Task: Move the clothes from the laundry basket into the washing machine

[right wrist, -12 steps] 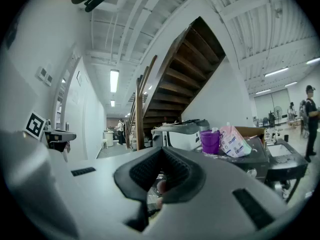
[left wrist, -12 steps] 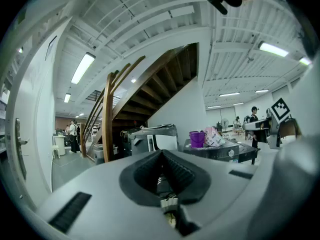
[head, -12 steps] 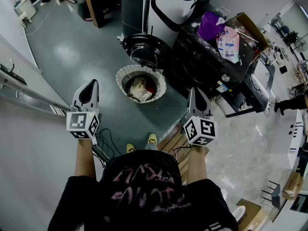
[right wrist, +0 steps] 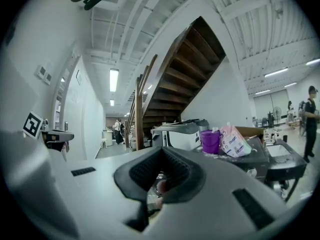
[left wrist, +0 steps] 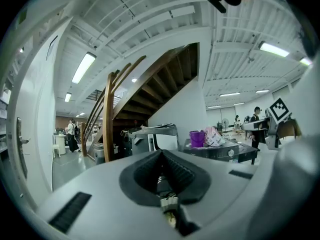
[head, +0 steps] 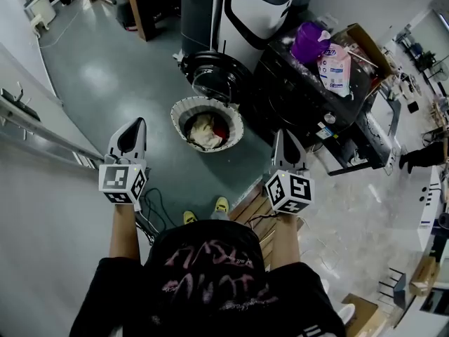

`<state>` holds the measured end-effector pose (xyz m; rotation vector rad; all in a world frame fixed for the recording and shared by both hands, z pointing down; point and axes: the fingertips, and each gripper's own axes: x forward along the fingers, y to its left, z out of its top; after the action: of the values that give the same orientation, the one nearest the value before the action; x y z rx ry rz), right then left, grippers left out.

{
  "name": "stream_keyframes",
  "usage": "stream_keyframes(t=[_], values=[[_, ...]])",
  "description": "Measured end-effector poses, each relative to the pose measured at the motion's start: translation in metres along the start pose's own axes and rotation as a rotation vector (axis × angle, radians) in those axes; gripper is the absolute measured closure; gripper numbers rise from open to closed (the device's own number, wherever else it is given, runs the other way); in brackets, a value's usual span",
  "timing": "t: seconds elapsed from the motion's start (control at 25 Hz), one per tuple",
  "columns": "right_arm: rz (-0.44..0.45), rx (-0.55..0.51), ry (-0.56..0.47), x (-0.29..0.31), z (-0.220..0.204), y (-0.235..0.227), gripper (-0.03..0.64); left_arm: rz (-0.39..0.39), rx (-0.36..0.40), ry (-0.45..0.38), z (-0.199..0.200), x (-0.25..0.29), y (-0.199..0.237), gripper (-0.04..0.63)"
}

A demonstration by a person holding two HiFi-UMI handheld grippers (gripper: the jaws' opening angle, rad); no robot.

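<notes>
A white laundry basket [head: 184,109] stands on the grey floor ahead of me, with cream and red clothes [head: 205,130] inside. Just behind it is the washing machine's round door [head: 212,74], hanging open, and the dark washing machine [head: 302,93] sits to its right. My left gripper [head: 136,123] is held up at chest height left of the basket, jaws shut and empty. My right gripper [head: 280,133] is held level at the basket's right, also shut with nothing in it. Both gripper views look level across the room, with the jaws [left wrist: 162,171] [right wrist: 160,169] closed together.
A purple tub [head: 310,42] and a pink packet [head: 334,65] lie on the washer's top. A white and black machine [head: 249,9] stands behind the door. A wooden stair post [left wrist: 108,116] rises at the back left. A pale wall and rail [head: 42,142] run along my left.
The head view has shifted slightly; both grippers stay shut at about the same place, and the basket and clothes have not moved.
</notes>
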<state>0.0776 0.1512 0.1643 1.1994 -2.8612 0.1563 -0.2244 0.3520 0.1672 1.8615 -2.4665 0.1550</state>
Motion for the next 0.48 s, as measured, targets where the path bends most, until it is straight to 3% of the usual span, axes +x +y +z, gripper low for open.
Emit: stream_keyframes(t=[0.36, 0.48], values=[[0.015, 0.005, -0.023, -0.0015, 0.0022, 0.0090, 0.601, -0.005, 0.019, 0.022, -0.0025, -0.0048, 0.0019, 0.576], [0.022, 0.010, -0.028, -0.0021, 0.0033, 0.0103, 0.567, -0.008, 0.010, 0.020, -0.0009, -0.0056, 0.0024, 0.532]])
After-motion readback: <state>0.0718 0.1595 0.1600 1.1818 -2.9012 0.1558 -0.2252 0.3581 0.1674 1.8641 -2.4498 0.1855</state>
